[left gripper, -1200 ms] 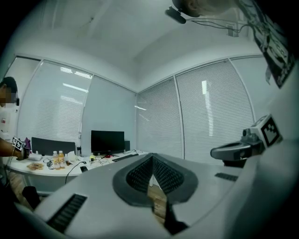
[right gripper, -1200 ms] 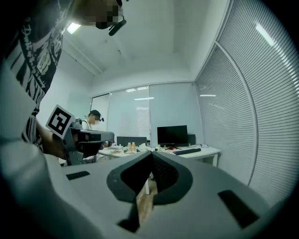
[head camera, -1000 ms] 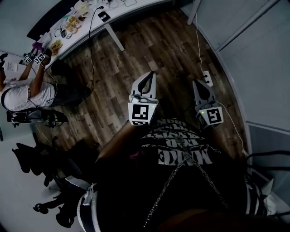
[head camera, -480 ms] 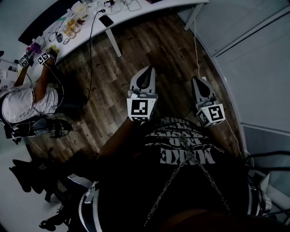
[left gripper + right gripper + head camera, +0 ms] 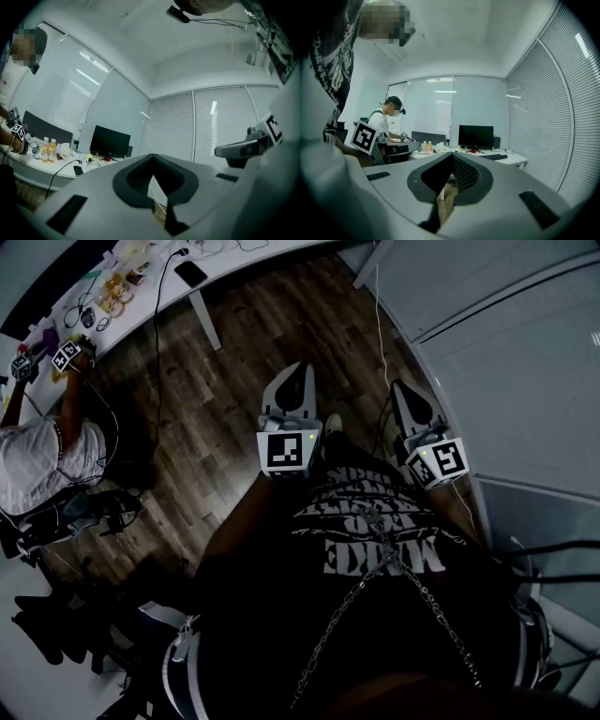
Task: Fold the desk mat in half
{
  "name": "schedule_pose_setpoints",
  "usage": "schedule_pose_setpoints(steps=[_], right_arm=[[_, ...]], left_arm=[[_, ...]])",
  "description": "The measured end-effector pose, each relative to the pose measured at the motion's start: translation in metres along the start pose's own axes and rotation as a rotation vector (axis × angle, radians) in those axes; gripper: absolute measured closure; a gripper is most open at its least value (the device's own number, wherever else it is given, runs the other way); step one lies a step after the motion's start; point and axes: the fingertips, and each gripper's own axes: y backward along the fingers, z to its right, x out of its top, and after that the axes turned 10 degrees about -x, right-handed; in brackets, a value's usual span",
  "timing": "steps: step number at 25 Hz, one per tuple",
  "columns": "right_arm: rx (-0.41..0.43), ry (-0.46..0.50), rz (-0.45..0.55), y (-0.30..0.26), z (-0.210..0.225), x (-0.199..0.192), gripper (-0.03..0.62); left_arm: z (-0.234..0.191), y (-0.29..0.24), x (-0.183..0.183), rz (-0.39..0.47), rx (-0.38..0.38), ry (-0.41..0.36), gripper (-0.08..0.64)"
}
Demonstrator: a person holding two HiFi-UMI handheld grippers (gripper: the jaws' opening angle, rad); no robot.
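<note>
No folding seems to have been started yet tbh: the grey two-jaw left gripper [image 5: 302, 371] and right gripper [image 5: 399, 388] are both held clenched on nothing over the brown wood-plank floor [image 5: 234, 381], well off the long white desk [image 5: 230, 268] edge, and the desk mat can't be made out in any view.
</note>
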Motion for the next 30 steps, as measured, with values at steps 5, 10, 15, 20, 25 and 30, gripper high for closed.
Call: schedule_pose_setpoints(steps=[5, 10, 15, 20, 25, 30], right_arm=[[0.014, -0.011, -0.026, -0.021, 0.011, -0.014, 0.592], [0.004, -0.082, -0.047, -0.037, 0.043, -0.029, 0.592], [0.01, -0.041, -0.039, -0.066, 0.085, -0.044, 0.592], [0.06, -0.07, -0.012, -0.112, 0.118, -0.045, 0.592], [0.095, -0.092, 0.006, -0.15, 0.153, -0.048, 0.592], [0.134, -0.102, 0.012, -0.174, 0.217, -0.041, 0.592]], left_arm=[[-0.018, -0.019, -0.012, -0.038, 0.018, 0.014, 0.56], [-0.012, -0.055, -0.024, -0.102, 0.005, -0.015, 0.56], [-0.007, -0.096, -0.043, -0.144, 0.005, -0.016, 0.56], [-0.024, -0.139, -0.048, -0.171, 0.073, -0.023, 0.56], [-0.038, -0.181, -0.054, -0.193, 0.114, -0.053, 0.559], [-0.018, -0.263, -0.058, -0.204, 0.104, -0.082, 0.56]])
